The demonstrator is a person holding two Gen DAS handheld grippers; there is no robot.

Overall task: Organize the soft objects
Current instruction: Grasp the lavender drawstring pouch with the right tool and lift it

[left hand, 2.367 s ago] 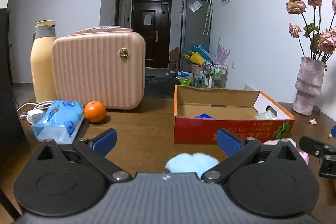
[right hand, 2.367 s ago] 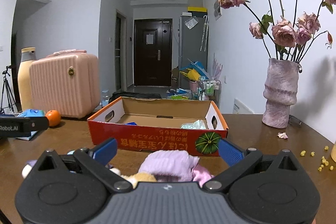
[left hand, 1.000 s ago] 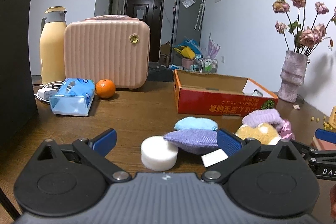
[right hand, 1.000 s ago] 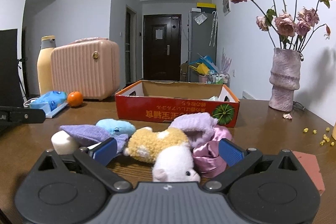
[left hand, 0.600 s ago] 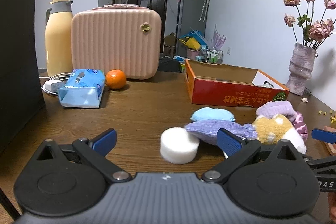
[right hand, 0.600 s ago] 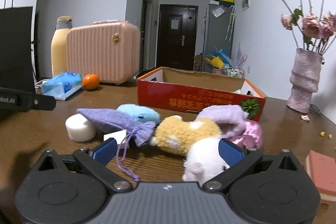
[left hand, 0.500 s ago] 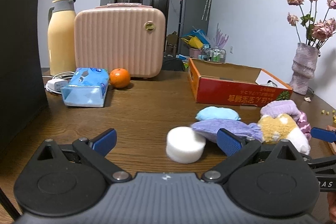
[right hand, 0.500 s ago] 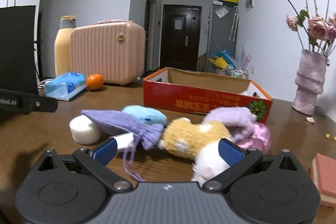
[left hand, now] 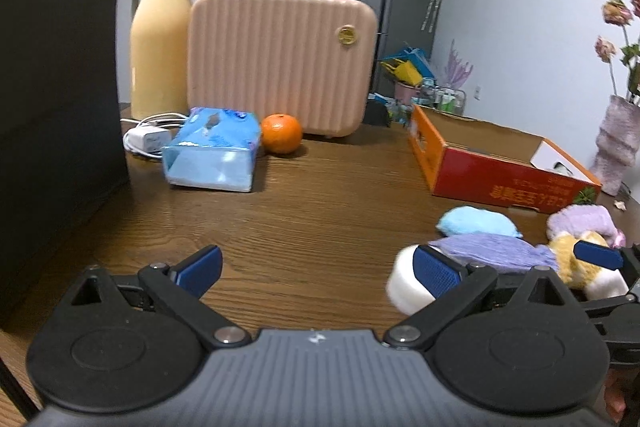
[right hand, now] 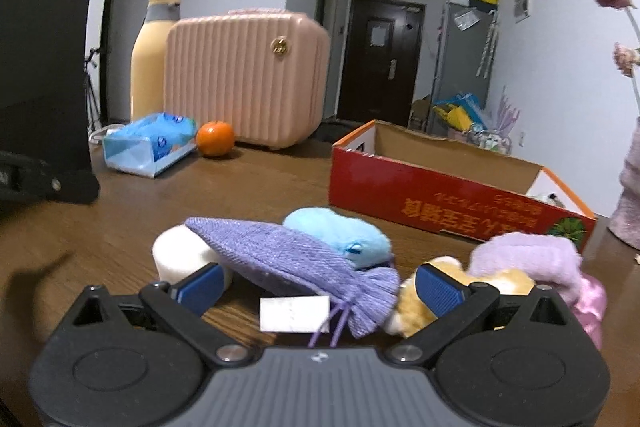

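A heap of soft things lies on the brown table: a purple drawstring pouch (right hand: pixel 296 259) with a white tag (right hand: pixel 294 314), a light blue plush (right hand: pixel 340 233), a white round sponge (right hand: pixel 182 257), a tan and white plush (right hand: pixel 424 301), a lilac fuzzy piece (right hand: pixel 528 255) and pink satin (right hand: pixel 592 301). My right gripper (right hand: pixel 318 287) is open, low over the table, its fingers either side of the pouch's neck. My left gripper (left hand: pixel 318 267) is open over bare wood, with the white sponge (left hand: pixel 404 283) just behind its right finger. The red cardboard box (right hand: pixel 440 197) stands open behind the heap.
A pink ribbed case (left hand: pixel 280 59), a cream jug (left hand: pixel 160 43), an orange (left hand: pixel 281 133), a blue tissue pack (left hand: pixel 212 155) and a white charger (left hand: pixel 148 139) sit at the back left. A black bag (left hand: pixel 56 99) walls the left. A pinkish vase (left hand: pixel 618 143) stands right.
Both grippers have pulled back from the box and swung left. The heap now sits to the right in the left view and between the right gripper's fingers.
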